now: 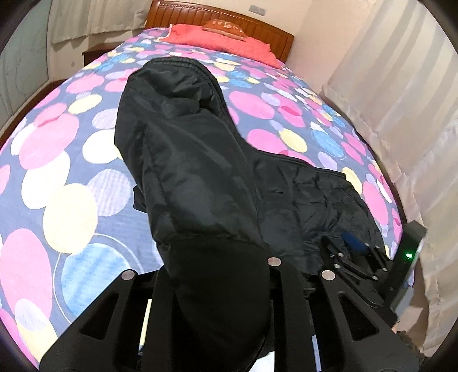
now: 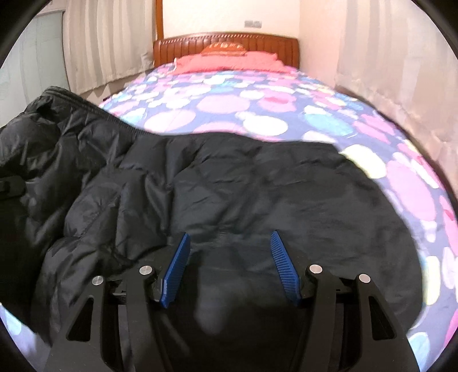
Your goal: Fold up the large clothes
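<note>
The black padded jacket (image 2: 229, 183) lies across the near end of the bed (image 1: 57, 171), its body spread flat on the spotted cover and one long part, a sleeve by the look of it (image 1: 183, 160), raised off the bedding. That sleeve runs straight away from the left gripper (image 1: 220, 274), its long axis pointing toward the headboard (image 1: 223, 20), and its cuff end disappears between the left jaws, which sit pinched narrow on the fabric (the pads themselves are buried in cloth). From this gripper the jacket's body lies to the right and lower down.

The right gripper (image 2: 230, 266) hovers just above the body with its blue pads (image 2: 177, 263) standing well apart and nothing clamped between them; dark fabric lies directly below and ahead of it. The right gripper (image 1: 352, 251) also shows in the left view, low over the jacket's near right edge.

My reading is that the sleeve must swing rightward across the body, so the left hand, already holding it, leads.
</note>
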The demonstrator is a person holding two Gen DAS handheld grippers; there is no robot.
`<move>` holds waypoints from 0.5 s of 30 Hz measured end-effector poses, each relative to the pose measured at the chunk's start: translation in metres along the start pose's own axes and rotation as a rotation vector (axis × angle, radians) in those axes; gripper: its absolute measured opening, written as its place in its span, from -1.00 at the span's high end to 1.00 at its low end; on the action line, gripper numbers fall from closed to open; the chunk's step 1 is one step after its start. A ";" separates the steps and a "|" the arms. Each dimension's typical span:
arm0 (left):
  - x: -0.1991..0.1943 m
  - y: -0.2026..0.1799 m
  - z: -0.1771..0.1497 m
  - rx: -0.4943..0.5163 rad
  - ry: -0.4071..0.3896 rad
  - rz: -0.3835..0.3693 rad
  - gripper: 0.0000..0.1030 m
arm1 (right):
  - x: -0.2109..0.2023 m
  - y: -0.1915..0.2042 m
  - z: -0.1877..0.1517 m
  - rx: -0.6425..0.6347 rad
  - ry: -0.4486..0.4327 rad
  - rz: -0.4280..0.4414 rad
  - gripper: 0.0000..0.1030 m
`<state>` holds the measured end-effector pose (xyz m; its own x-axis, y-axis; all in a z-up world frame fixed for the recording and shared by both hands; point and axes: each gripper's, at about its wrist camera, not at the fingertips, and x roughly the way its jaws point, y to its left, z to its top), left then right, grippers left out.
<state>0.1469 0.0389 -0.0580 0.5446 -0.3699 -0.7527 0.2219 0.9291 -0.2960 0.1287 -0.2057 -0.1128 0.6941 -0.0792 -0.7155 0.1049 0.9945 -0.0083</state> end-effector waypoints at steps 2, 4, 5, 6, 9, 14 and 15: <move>-0.002 -0.011 -0.001 0.017 -0.005 0.010 0.65 | -0.009 -0.013 0.000 -0.004 -0.022 -0.024 -0.25; -0.003 -0.026 -0.002 0.031 -0.012 0.026 0.65 | -0.016 -0.034 0.001 0.007 -0.041 -0.059 -0.26; -0.002 -0.032 -0.002 0.038 -0.013 0.033 0.65 | -0.019 -0.045 0.001 0.019 -0.044 -0.071 -0.26; -0.003 -0.040 -0.002 0.050 -0.016 0.043 0.65 | -0.020 -0.053 -0.001 0.028 -0.046 -0.081 -0.26; -0.001 -0.065 -0.003 0.079 -0.015 0.064 0.65 | -0.025 -0.077 -0.004 0.045 -0.054 -0.117 -0.26; 0.001 -0.101 -0.005 0.123 -0.015 0.094 0.65 | -0.027 -0.111 -0.010 0.094 -0.063 -0.139 -0.26; 0.003 -0.111 -0.005 0.132 -0.015 0.098 0.65 | -0.028 -0.113 -0.013 0.105 -0.062 -0.138 -0.26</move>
<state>0.1196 -0.0659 -0.0307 0.5808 -0.2785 -0.7649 0.2710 0.9522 -0.1409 0.0877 -0.3151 -0.1011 0.7100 -0.2221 -0.6682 0.2737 0.9614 -0.0288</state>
